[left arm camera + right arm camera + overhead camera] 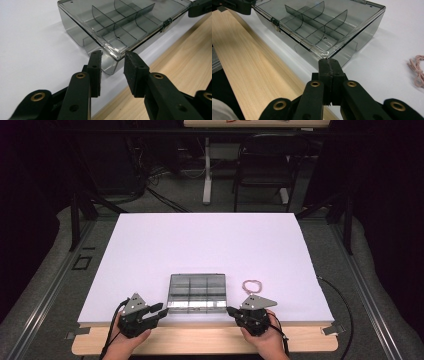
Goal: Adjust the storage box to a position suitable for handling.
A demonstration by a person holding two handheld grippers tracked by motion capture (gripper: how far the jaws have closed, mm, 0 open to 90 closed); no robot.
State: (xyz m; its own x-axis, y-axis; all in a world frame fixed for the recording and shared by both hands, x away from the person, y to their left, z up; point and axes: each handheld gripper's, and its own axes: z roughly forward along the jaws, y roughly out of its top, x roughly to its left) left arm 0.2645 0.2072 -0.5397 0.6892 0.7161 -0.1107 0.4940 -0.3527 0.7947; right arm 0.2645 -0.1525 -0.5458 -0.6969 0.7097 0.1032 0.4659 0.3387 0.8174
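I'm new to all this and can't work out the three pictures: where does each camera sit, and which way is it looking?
High view: above the person's side, looking forward and down on the table; both hands, left gripper and right gripper show.
Left gripper view: rides the left gripper, looking along its parted jaws at a corner of the box.
Right gripper view: rides the right gripper, jaws shut, facing another box corner; a cord lies to the right.
Shared: both gripper views show the box and the other gripper's tip.
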